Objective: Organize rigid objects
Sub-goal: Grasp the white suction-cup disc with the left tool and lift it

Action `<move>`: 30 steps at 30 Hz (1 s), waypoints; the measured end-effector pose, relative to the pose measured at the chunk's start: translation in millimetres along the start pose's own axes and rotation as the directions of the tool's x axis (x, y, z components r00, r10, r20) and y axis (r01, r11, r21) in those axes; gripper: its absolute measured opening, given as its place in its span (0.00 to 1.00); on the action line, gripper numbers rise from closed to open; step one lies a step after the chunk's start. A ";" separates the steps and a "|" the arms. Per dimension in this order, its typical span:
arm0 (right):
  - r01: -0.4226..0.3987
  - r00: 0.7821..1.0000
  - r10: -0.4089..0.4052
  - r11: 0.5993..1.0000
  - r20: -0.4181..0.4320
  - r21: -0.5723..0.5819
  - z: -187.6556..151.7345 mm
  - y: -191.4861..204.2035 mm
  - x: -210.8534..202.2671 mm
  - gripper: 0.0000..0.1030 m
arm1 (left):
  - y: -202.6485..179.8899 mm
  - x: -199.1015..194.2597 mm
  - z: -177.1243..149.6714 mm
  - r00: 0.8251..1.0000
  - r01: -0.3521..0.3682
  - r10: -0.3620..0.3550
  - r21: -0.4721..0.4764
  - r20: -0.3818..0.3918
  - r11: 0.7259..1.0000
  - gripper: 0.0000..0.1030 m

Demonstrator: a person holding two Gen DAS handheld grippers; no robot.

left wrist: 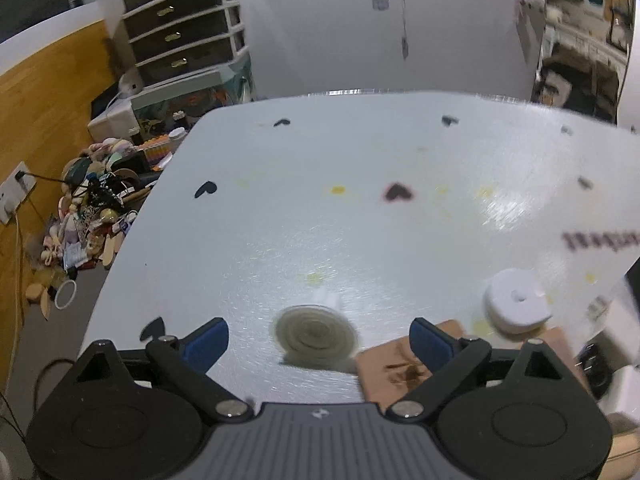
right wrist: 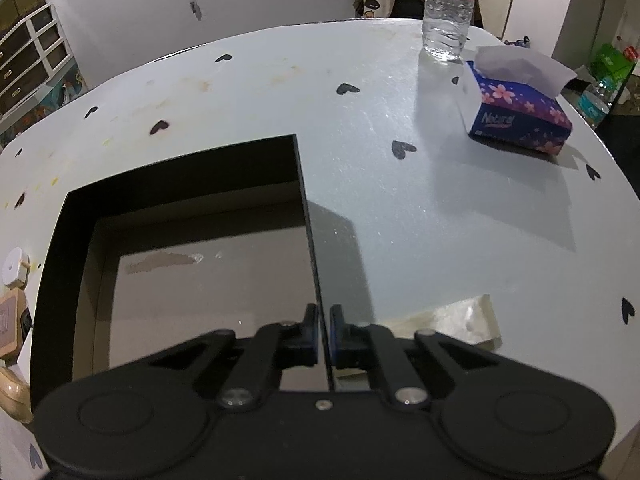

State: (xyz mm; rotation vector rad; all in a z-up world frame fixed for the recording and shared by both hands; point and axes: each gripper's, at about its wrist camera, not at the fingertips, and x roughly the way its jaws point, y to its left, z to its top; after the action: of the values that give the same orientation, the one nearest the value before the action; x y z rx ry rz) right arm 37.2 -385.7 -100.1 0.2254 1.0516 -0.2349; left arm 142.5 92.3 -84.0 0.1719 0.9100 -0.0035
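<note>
In the left wrist view my left gripper (left wrist: 318,340) is open and empty, its blue pads wide apart just above the white table (left wrist: 320,208). A round grey-beige disc (left wrist: 315,336) lies between the pads, blurred. A white tape roll (left wrist: 518,300) and a tan wooden block (left wrist: 394,368) lie to the right. In the right wrist view my right gripper (right wrist: 324,330) is shut on the right wall of an open black box (right wrist: 308,216). The box interior (right wrist: 208,296) holds nothing visible.
A water bottle (right wrist: 448,8) and a purple tissue box (right wrist: 520,112) stand at the table's far right. A white round object (right wrist: 14,268) and a tan block (right wrist: 10,324) lie left of the box. Floor clutter (left wrist: 92,216) and drawers (left wrist: 184,28) lie beyond the left edge.
</note>
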 end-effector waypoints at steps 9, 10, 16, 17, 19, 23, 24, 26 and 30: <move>0.002 1.000 -0.002 0.999 -0.003 0.036 -1.2 -2.3 4.1 0.07 | 17.8 28.1 5.7 0.994 0.087 -0.081 0.082 -0.071 0.993 0.85; 0.005 1.000 -0.005 0.999 -0.006 0.039 -1.2 -1.9 5.6 0.07 | 18.9 30.0 6.3 0.993 0.097 -0.091 0.083 -0.073 0.992 0.82; 0.017 1.000 -0.017 0.999 -0.021 0.038 0.0 0.2 10.3 0.07 | 20.8 39.1 7.3 0.986 0.133 -0.126 0.067 -0.107 0.989 0.56; 0.017 1.000 -0.017 0.999 -0.023 0.039 0.2 0.1 10.5 0.07 | 19.9 38.5 6.6 0.987 0.130 -0.123 0.072 -0.103 0.989 0.56; 0.019 0.999 -0.018 0.999 -0.026 0.038 0.7 0.3 10.6 0.07 | 19.0 36.5 5.9 0.988 0.126 -0.119 0.070 -0.100 0.990 0.55; 0.021 0.999 -0.020 0.999 -0.030 0.038 1.2 0.7 10.8 0.07 | 19.0 30.0 8.1 0.992 0.088 -0.084 0.044 -0.089 0.995 0.52; 0.020 0.999 -0.019 0.999 -0.031 0.036 1.2 0.7 10.8 0.07 | 18.8 26.6 9.1 0.994 0.075 -0.072 0.035 -0.086 0.997 0.52; 0.019 0.999 -0.017 0.999 -0.032 0.033 1.4 0.7 10.9 0.07 | 17.5 18.8 12.5 0.995 0.059 -0.057 0.020 -0.077 0.998 0.51; 0.009 0.999 -0.008 1.000 -0.038 0.028 2.3 -0.6 11.1 0.06 | 3.6 -5.8 17.4 0.998 0.047 -0.047 0.002 -0.052 0.999 0.51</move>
State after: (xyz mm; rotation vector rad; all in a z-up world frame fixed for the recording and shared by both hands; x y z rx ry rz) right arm 44.2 -387.9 -108.7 0.2515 1.0877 -0.2539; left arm 152.8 92.8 -68.5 0.1538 0.9661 -0.0445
